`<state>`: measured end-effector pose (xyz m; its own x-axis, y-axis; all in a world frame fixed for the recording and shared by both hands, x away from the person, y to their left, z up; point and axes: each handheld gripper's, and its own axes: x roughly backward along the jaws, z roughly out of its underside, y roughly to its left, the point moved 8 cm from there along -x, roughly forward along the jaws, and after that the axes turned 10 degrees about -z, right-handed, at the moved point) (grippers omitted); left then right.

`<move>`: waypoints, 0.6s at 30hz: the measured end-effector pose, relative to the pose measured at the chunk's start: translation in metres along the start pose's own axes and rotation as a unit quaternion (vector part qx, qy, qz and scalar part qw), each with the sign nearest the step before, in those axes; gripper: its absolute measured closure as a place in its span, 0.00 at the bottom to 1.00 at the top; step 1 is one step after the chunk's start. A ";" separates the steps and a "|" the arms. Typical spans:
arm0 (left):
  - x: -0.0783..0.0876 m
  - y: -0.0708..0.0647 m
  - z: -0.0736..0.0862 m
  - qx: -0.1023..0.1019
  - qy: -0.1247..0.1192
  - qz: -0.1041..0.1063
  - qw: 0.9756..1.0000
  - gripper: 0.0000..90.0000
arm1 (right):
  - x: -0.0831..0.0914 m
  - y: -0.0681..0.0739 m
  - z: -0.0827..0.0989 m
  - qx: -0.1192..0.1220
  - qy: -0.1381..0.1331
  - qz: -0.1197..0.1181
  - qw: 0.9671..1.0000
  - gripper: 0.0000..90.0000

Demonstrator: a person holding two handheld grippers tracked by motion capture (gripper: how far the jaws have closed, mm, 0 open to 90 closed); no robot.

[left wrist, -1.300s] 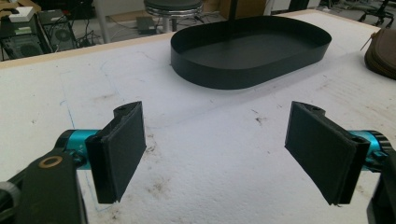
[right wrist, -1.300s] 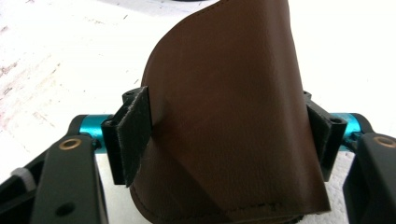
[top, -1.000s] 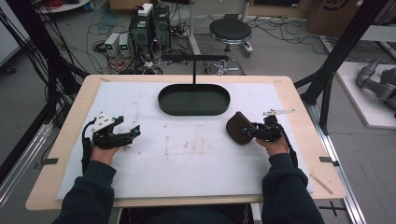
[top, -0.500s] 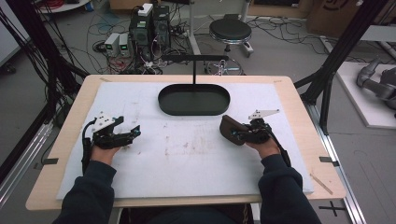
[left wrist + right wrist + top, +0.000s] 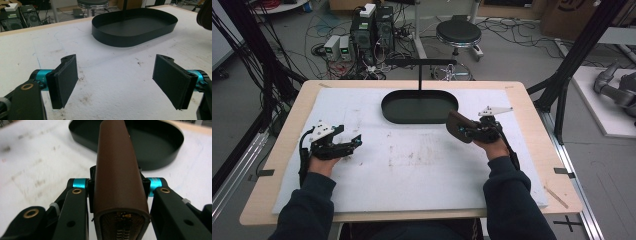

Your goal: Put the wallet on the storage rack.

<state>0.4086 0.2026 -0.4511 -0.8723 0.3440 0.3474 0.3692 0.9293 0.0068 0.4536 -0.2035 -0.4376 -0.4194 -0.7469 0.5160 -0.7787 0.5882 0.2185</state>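
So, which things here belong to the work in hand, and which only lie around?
In the work: right gripper, brown case, black tray.
Lying about: left gripper, stool, computer boxes, cables on the floor.

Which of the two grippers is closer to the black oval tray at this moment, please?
Right. The right gripper, shut on the brown case, sits just off the black oval tray's near right end. The left gripper rests open farther away, toward the table's near left.

Even overhead light is falling softly; the white mat (image 5: 37,162) is blurring in the right gripper view, while the brown case (image 5: 117,170) is staying sharp.
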 end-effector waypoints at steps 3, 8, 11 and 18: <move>0.000 0.000 0.000 -0.001 0.000 0.001 1.000 0.22 | -0.010 0.002 -0.019 -0.003 -0.018 -0.015 1.000 0.72; 0.000 0.000 0.000 0.000 -0.001 0.000 1.000 0.22 | -0.050 0.001 -0.052 0.001 -0.013 -0.024 1.000 0.72; 0.001 0.000 0.000 0.001 -0.001 0.001 1.000 0.22 | -0.073 -0.005 -0.067 -0.013 -0.022 -0.025 0.999 0.72; 0.000 0.001 0.000 0.003 -0.001 0.002 1.000 0.22 | -0.126 -0.019 -0.084 -0.043 -0.009 -0.022 0.999 0.72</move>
<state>0.4089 0.2033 -0.4514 -0.8710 0.3489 0.3459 0.3716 0.9284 -0.0006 0.5605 -0.0949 -0.4377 -0.3943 -0.7772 0.4904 -0.7540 0.5787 0.3108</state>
